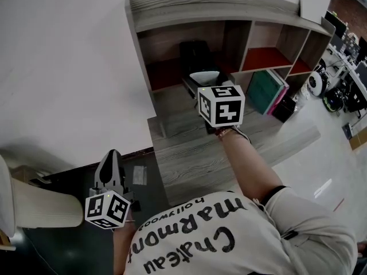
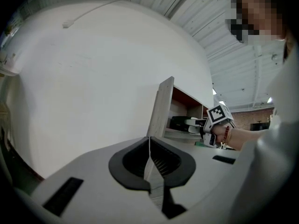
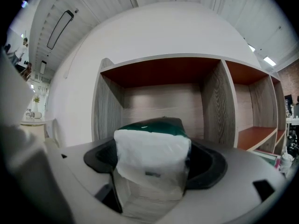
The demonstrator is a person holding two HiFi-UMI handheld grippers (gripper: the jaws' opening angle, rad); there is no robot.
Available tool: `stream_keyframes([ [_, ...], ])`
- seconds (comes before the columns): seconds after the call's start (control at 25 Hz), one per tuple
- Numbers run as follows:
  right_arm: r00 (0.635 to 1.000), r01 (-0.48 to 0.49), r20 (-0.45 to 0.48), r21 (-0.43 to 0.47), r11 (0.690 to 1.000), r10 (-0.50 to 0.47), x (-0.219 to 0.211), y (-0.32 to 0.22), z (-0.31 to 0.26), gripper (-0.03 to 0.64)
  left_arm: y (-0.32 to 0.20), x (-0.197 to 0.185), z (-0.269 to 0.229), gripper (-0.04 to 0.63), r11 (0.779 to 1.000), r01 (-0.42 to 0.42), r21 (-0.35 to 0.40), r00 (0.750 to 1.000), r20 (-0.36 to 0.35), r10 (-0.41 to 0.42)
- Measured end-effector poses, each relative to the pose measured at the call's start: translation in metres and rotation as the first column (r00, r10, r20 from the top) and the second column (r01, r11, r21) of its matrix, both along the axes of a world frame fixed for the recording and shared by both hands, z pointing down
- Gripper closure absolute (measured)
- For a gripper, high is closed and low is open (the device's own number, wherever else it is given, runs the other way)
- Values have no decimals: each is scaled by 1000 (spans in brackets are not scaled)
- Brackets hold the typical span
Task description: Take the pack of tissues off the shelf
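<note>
Reaching level into shelf [image 1: 229, 7], right gripper [image 3: 153, 164] around tissues [image 3: 150, 143]

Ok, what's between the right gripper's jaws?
The tissues fill the right gripper gap from jaw to jaw, with nothing else there. This shows in the right gripper view.

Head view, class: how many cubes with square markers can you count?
2. One cube is up in front of the shelf; the other cube is at the lower left, over the dark floor. None appears hidden.
</note>
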State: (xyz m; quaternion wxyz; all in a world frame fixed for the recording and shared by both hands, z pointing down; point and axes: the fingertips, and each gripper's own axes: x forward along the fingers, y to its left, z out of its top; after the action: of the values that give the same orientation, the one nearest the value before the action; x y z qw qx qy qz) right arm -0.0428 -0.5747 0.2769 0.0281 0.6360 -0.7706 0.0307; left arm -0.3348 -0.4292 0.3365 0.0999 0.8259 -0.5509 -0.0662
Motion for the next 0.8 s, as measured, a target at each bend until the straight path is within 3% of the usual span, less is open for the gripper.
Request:
stream_keyframes([
  [0.28,1000,14,-12,-19,1000,-14,4,16,0,196,-4,12,2,574,1000,-26,-1,1000,7,26],
  [0.8,991,95,99,4,996,-95,10,66,2,196,-8,39,5,574,996,-91,-4,996,0,91],
])
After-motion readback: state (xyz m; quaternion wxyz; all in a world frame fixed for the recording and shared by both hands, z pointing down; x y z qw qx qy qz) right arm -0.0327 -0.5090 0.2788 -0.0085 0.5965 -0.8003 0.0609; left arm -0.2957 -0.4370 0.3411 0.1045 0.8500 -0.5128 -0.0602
